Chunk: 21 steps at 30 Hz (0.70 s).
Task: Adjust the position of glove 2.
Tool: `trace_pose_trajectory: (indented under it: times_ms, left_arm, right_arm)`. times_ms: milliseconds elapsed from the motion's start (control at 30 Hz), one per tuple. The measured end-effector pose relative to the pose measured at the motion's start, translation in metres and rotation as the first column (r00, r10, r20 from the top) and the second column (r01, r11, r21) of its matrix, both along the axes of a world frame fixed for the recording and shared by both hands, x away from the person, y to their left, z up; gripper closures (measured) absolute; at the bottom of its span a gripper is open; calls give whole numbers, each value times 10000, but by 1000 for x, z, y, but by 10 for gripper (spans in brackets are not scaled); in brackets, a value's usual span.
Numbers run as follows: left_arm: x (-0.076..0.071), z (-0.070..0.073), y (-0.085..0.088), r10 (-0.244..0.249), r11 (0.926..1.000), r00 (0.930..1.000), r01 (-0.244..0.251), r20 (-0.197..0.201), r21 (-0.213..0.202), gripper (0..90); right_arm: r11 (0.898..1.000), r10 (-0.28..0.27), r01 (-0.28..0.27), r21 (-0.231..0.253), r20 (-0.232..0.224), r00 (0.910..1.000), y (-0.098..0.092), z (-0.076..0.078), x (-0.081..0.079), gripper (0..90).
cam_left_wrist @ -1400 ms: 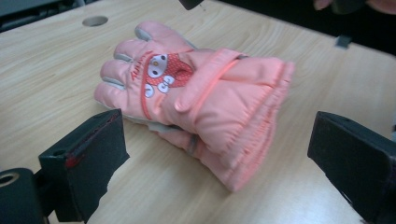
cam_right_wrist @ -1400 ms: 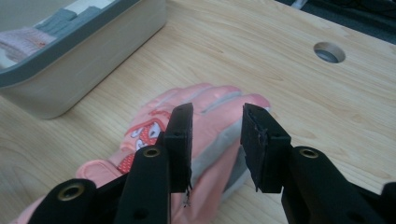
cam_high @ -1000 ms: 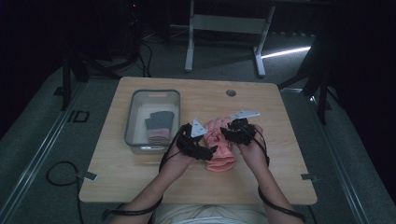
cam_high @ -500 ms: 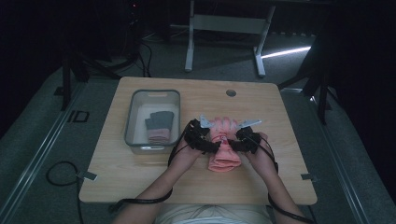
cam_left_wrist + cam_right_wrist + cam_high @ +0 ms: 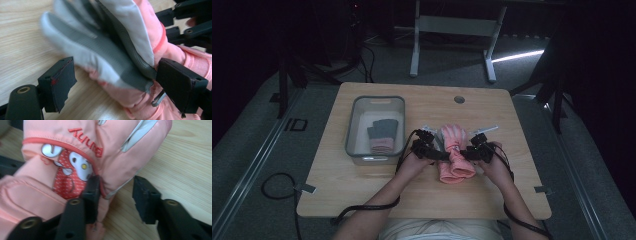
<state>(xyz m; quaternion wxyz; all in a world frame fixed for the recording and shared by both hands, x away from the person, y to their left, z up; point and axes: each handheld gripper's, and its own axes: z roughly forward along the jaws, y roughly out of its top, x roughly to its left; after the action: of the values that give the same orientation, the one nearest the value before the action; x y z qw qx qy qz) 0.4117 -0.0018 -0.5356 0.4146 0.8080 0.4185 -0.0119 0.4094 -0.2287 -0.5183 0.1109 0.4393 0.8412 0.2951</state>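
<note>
A pair of pink gloves (image 5: 454, 152) lies stacked near the middle of the wooden table (image 5: 362, 185), just right of a grey bin (image 5: 357, 150) that holds another pair of gloves (image 5: 382, 135), dark grey with pink cuffs. The person works the pink pair from both sides.

The left gripper (image 5: 439, 154) comes in from the left. In its own view its jaws stand wide apart, straddling the grey-and-white palm side of the upper glove (image 5: 110, 47); one pad rests against the fabric edge by a small metal clip (image 5: 157, 98), the other stands clear over bare wood — so nothing is pinched there.

The right gripper (image 5: 466, 154) comes in from the right. Its jaws are also apart: one pad presses on the pink glove's back beside the cartoon patch (image 5: 72, 165) and red lettering, the other hangs free over the table. It touches but does not grip.

The risks, as I judge them: with neither gripper clamped, the puffy, slippery shell can slide off the one pad that bears on it, and the two gloves can shear apart instead of moving as a stack. If the left jaws close where they are, they may catch only the loose top layer, or snag the clip. A push from one side without a counter-hold could shove the pair toward the bin wall or roll it over.
</note>
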Motion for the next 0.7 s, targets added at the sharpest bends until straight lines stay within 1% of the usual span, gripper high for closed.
trace_pose_trajectory:
  times_ms: [33,67,100,133,200,233,267,300,333,367,400,433,467,500,533,567,600,633,667,700]
  left_arm:
    - [1,0,0,45,10000,10000,-45,-39,-74,142]
    - [1,0,1,43,9999,9999,-45,-126,-118,137]
    - [2,0,2,86,9998,9998,-90,-186,-182,130]
    - [1,-1,4,140,9996,9996,-146,-235,-242,120]
    - [0,-1,9,172,9993,9992,-184,-361,-336,113]
    - [-1,1,12,232,9989,9990,-246,-372,-388,113]
    - [-2,4,15,267,9981,9991,-284,-320,-538,119]
    - [-4,7,18,322,9971,9991,-340,-284,-684,144]
    - [-5,11,19,442,9961,9987,-459,-236,-754,144]
    - [-8,14,20,505,9966,9987,-502,35,-655,144]
    - [-9,18,19,515,9972,9985,-506,159,-547,144]
    - [-10,20,19,581,9970,9981,-571,188,-516,144]
    - [-11,22,18,665,9966,9973,-649,308,-511,143]
    - [-11,22,18,665,9966,9973,-649,308,-511,143]
    - [-10,25,19,813,9951,9962,-793,322,-591,143]
    - [-10,24,18,888,9949,9956,-873,291,-501,144]
    - [-8,22,17,963,9947,9951,-953,243,-390,144]
    - [-7,19,16,991,9944,9950,-987,100,-383,146]
    - [-4,13,14,1032,9943,9945,-1036,-160,-236,149]
    - [-3,9,12,1055,9943,9939,-1059,-324,-98,149]
  right_arm:
    - [9998,155,-155,-79,72,9999,2,0,1,629]
    - [9998,186,-186,-12,11,9998,4,1,2,648]
    - [9996,272,-271,21,-26,9996,5,2,3,647]
    - [9994,349,-349,-24,19,9994,5,3,3,634]
    - [9991,419,-420,61,136,9990,2,9,4,584]
    - [9991,334,-338,267,163,9993,-1,12,4,580]
    - [9984,300,-309,474,189,9994,-4,15,4,568]
    - [9972,309,-329,666,314,9990,-6,19,3,563]
    - [9953,340,-370,892,351,9988,-7,22,3,562]
    - [9936,405,-439,1044,349,9986,-7,24,2,546]
    - [9933,403,-447,1065,431,9983,-7,25,3,535]
    - [9926,392,-442,1128,466,9981,-6,26,3,533]
    - [9909,398,-452,1267,449,9982,-5,27,4,520]
    - [9909,398,-452,1267,449,9982,-5,27,4,520]
    - [9891,441,-502,1386,465,9979,-5,27,5,515]
    - [9861,461,-537,1571,515,9976,-2,28,5,506]
    - [9837,475,-546,1714,451,9979,-1,28,6,495]
    - [9788,575,-621,1951,294,9979,0,26,8,489]
    - [9782,617,-637,1976,166,9980,1,23,9,476]
    - [9798,713,-695,1877,-30,9974,3,19,12,471]
